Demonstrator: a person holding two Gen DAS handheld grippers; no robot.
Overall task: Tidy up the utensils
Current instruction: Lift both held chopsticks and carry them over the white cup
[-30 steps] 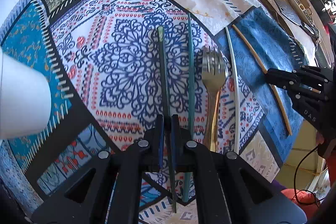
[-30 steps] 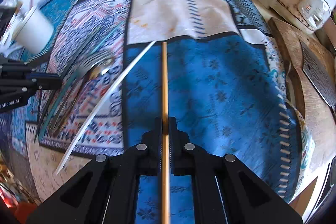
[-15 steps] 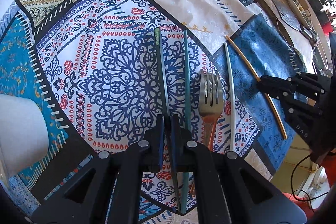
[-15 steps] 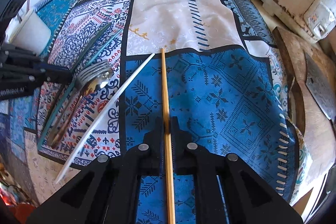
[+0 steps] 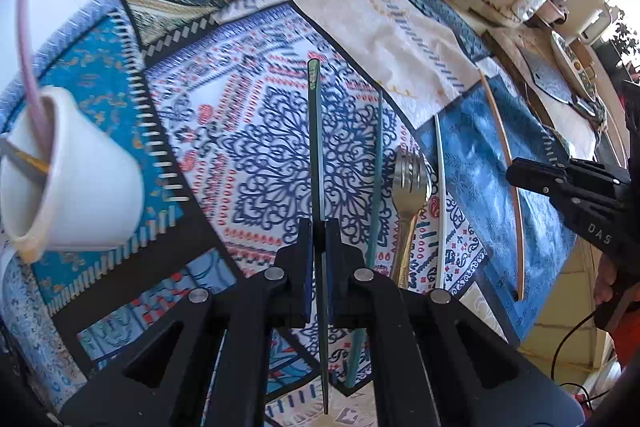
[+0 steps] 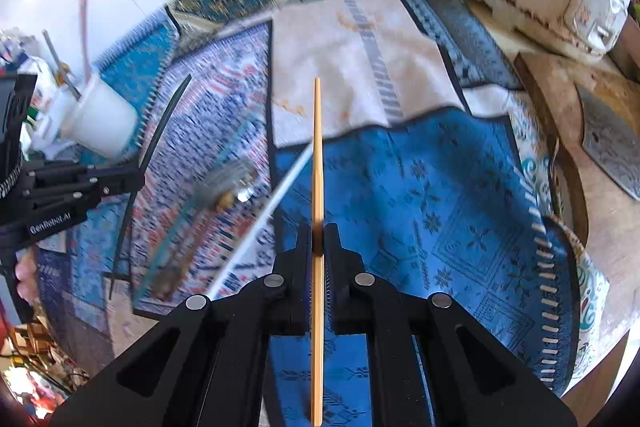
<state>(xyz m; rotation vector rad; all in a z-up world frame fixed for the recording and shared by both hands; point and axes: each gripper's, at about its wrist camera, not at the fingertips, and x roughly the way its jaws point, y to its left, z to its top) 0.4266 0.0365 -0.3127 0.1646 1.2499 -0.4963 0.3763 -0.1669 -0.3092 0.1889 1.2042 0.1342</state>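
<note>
While both hand-held grippers point steeply down at a table spread with patterned patchwork cloths [image 5: 276, 147], each one has its jaws pressed together on a single chopstick. The left gripper [image 5: 318, 247] pinches a slim dark green chopstick [image 5: 314, 131], which runs straight ahead from the jaws, in line with the fingers, its far tip over the middle of the blue-and-white floral cloth. The right gripper [image 6: 318, 255] pinches a pale wooden chopstick [image 6: 317, 163] in the same way, its tip reaching over the seam between the bright blue cloth and the cream cloth beyond it.

A white ceramic cup [image 5: 76, 183] stands near the table's left edge, already holding a pinkish stick and what looks like other utensils. It lies to the left of both grippers, and the left hand is clearly the nearer one; from the right gripper's view the cup sits well away, past the left gripper. Each stick lies roughly flat along its jaws, so I judge it would have to be tipped upright to go into the cup.

A teal chopstick [image 5: 376, 179], a steel fork with a gold handle [image 5: 410, 195] and a white chopstick [image 5: 440, 203] lie side by side on the cloth between the two grippers.
</note>
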